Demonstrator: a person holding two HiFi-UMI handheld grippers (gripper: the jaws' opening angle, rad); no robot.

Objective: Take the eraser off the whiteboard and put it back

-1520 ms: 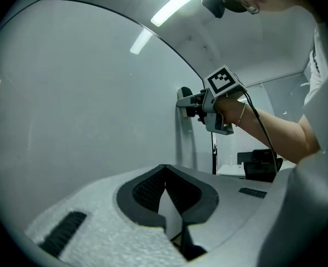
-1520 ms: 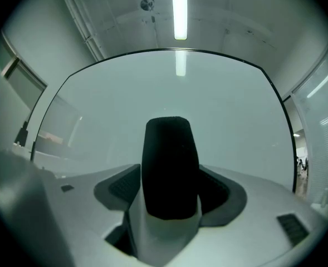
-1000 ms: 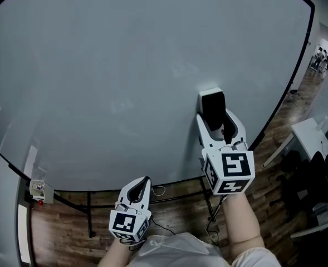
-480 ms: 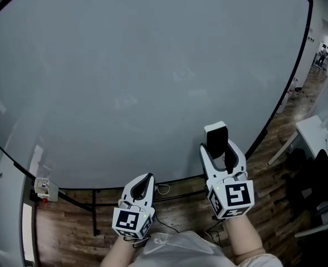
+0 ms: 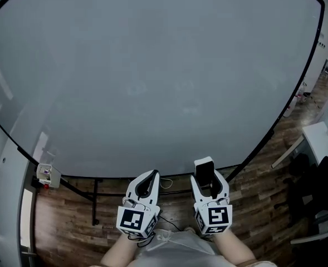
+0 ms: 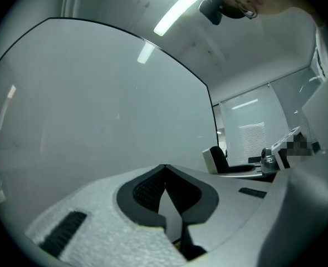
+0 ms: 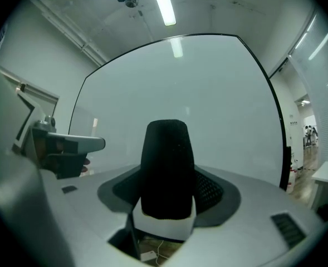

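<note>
The big whiteboard [image 5: 152,65] fills the head view, and its face is blank. My right gripper [image 5: 208,181] is low, below the board's lower edge, shut on the eraser [image 5: 204,173]. The eraser has a white body and a black felt face. In the right gripper view the eraser [image 7: 166,168] stands upright between the jaws, away from the board [image 7: 208,93]. My left gripper [image 5: 147,183] hangs close beside it on the left, with its jaws closed tip to tip and nothing in them. The left gripper view shows its closed tips [image 6: 164,167] and the eraser [image 6: 215,160] off to the right.
Below the board are black stand legs [image 5: 94,204] and a wooden floor with a white cable [image 5: 165,183]. A small box [image 5: 47,174] hangs on the left wall. At the right stand a white table [image 5: 319,141] and dark chairs [image 5: 322,193].
My right gripper has come down and back from the board's face with the eraser, and now sits beside the left gripper. The left gripper has hardly moved.
</note>
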